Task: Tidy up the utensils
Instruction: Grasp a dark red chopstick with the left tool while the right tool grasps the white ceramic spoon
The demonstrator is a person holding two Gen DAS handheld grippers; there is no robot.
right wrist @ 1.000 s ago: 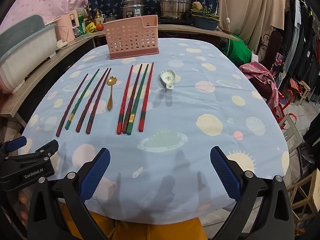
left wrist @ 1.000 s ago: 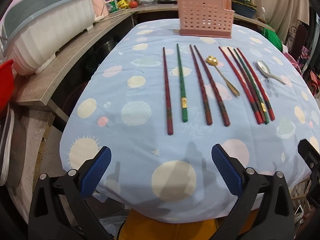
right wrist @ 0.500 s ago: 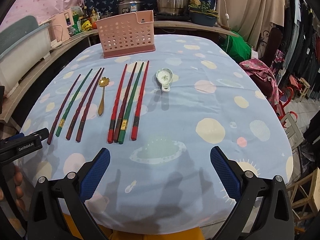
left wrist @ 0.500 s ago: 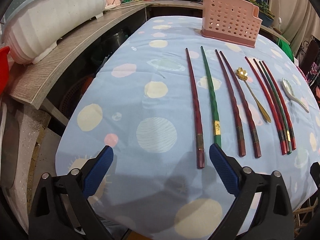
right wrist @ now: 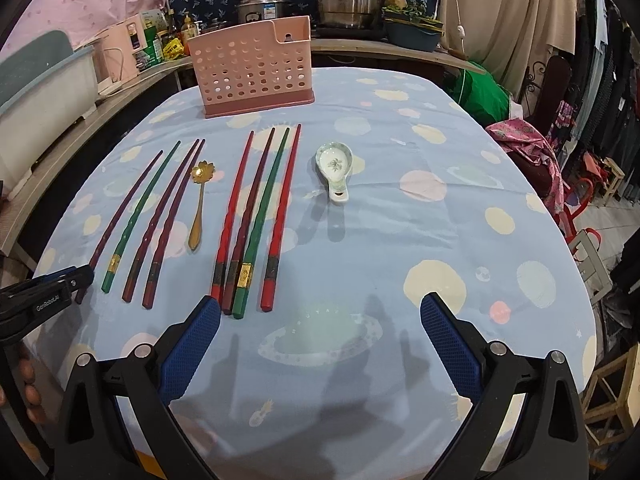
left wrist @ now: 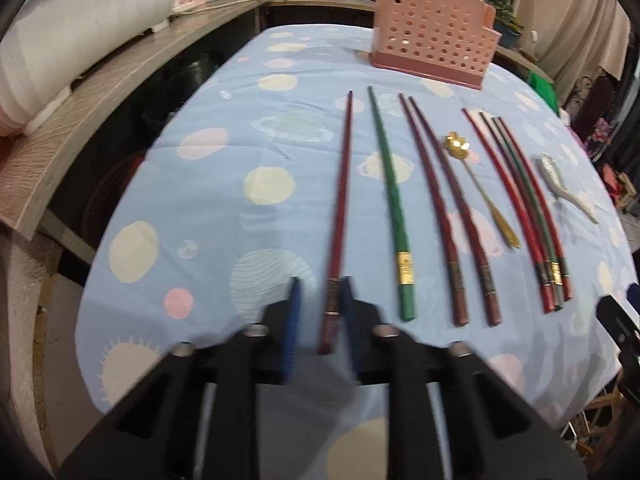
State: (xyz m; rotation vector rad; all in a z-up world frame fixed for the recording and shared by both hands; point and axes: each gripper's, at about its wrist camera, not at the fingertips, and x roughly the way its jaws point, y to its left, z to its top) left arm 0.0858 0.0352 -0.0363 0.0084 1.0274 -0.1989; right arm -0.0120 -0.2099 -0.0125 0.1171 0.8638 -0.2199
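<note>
Chopsticks, two spoons and a pink holder on the table. My left gripper (left wrist: 320, 312) has its jaws closing around the butt end of the leftmost dark red chopstick (left wrist: 339, 216); the stick lies between the blue pads (left wrist: 291, 320), the right-hand pad against it, the other still a little apart (the picture is blurred here, so I can't swear to contact). That chopstick rests flat on the blue spotted tablecloth (left wrist: 208, 184).

Just beside it to the right: a green chopstick (left wrist: 390, 196) with a gold band, then a pair of dark red chopsticks (left wrist: 444, 208) lying close together. Next, a gold spoon (right wrist: 199, 204) with a flower-shaped bowl, then a tight bundle of four chopsticks (right wrist: 256, 216), red, dark red, green, red, all touching or nearly so. A white ceramic spoon (right wrist: 335, 168) lies apart from the bundle on its right, bowl facing up.

My right gripper (right wrist: 320, 316) is released, jaws spread wide, nothing between them, hovering over bare cloth near the table's front edge, its left finger just short of the bundle's butt ends.

Pink perforated holder (right wrist: 252, 68) stands upright at the far end of the table, well apart from every utensil.
</note>
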